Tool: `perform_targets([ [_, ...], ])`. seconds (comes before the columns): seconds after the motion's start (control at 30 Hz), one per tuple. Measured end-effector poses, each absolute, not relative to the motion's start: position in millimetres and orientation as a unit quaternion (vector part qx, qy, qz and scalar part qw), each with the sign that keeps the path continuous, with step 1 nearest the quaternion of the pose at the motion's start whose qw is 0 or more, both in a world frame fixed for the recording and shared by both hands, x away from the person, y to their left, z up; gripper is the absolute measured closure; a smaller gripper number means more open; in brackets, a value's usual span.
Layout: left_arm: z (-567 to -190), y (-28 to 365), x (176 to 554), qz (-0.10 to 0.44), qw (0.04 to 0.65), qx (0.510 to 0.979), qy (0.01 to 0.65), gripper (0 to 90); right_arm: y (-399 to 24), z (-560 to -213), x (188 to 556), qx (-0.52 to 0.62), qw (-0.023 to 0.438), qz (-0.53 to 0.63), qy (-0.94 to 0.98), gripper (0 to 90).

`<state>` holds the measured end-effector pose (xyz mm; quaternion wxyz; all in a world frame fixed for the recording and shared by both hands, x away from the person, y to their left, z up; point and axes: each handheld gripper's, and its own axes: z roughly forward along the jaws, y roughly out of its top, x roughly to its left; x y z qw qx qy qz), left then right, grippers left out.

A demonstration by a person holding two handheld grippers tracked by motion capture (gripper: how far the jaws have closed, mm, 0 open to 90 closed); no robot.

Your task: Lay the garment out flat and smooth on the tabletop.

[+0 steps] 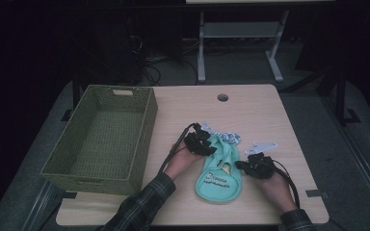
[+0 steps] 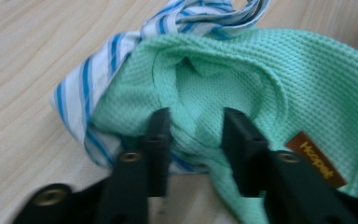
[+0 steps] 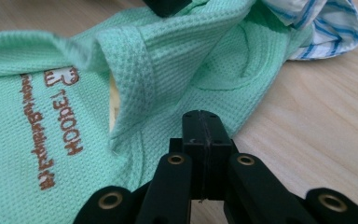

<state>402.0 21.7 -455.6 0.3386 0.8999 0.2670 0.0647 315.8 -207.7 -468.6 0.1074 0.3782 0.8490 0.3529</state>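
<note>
The green garment lies at table centre, half flattened, a striped cloth bunched at its 12 o'clock. The left gripper, partly open, straddles a fold without pinching. The right gripper is closed, seemingly nipping the hem. The basket at 9 o'clock awaits; likely folding remains.
</note>
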Motion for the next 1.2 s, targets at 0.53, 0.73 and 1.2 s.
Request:
perform_targets([
  [0.53,-437,40,406,0.09,0.337,0.896,0.274,88.3,-208,-468,316,0.384,0.103,0.353,0.847,90.0],
  [0.73,-433,61,413,0.107,0.326,0.889,0.303,88.2,-208,-468,316,0.385,0.101,0.352,0.847,90.0],
  [1.2,-442,72,406,0.083,0.338,0.886,0.306,72.8,-210,-468,318,0.382,0.089,0.357,0.848,87.8],
])
